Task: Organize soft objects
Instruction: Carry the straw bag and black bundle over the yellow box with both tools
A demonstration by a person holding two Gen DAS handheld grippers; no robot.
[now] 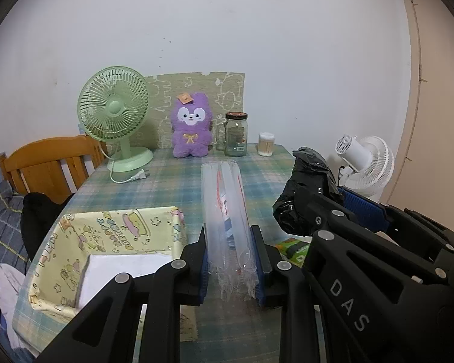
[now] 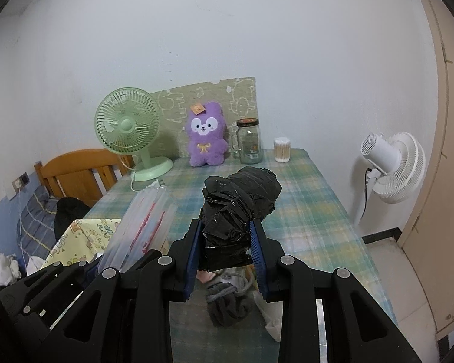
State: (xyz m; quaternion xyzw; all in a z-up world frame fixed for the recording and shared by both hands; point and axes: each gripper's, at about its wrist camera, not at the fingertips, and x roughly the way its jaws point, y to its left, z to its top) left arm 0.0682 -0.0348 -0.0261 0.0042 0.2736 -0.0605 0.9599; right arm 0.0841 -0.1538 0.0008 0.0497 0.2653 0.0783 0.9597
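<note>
My left gripper (image 1: 230, 260) is shut on a long roll of clear plastic bags (image 1: 225, 205) that sticks out forward above the plaid table (image 1: 166, 181). My right gripper (image 2: 225, 254) is shut on a crumpled bundle of black plastic bags (image 2: 239, 202), also held off the table. In the left wrist view the right gripper's arm and the black bundle (image 1: 308, 193) show at the right. The clear roll (image 2: 142, 220) appears at the left of the right wrist view. A yellow cartoon-print fabric box (image 1: 106, 242) with something white inside sits below the left gripper.
At the table's far end stand a green desk fan (image 1: 115, 115), a purple plush toy (image 1: 192, 127), a glass jar (image 1: 235, 134) and a tub of cotton swabs (image 1: 266, 144). Grey socks (image 2: 227, 299) lie under the right gripper. A white fan (image 2: 390, 166) stands off the table's right; a wooden headboard (image 1: 48, 163) is at the left.
</note>
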